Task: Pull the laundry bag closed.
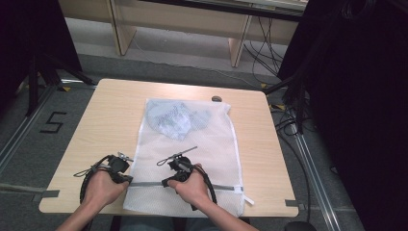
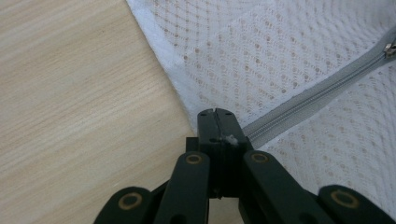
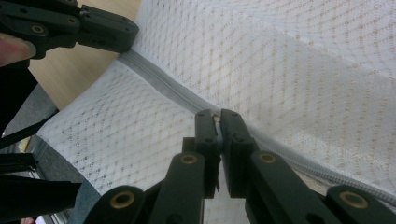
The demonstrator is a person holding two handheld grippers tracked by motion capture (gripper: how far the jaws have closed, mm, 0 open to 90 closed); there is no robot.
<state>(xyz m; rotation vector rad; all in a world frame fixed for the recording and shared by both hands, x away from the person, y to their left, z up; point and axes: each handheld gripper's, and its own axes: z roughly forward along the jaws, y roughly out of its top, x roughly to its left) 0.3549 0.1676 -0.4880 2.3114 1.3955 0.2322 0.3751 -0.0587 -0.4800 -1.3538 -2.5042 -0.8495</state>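
A white mesh bag (image 1: 211, 149) lies flat on the wooden table (image 1: 108, 113), with a pale blue garment (image 1: 175, 118) inside at its far end. A grey zipper (image 1: 223, 187) runs across the bag near the table's front edge. My left gripper (image 1: 127, 179) is shut on the bag's left edge, where the zipper (image 2: 303, 100) ends; its closed jaws (image 2: 215, 113) pinch the fabric. My right gripper (image 1: 166, 182) is shut on the zipper pull (image 3: 215, 118), a short way right of the left gripper (image 3: 126, 35). The slider (image 2: 389, 48) shows at the left gripper view's right edge.
A small dark round object (image 1: 216, 98) sits on the table just beyond the bag's far edge. Cables and black stands (image 1: 293, 96) crowd the floor to the right. Bare wood lies left of the bag (image 2: 70, 102).
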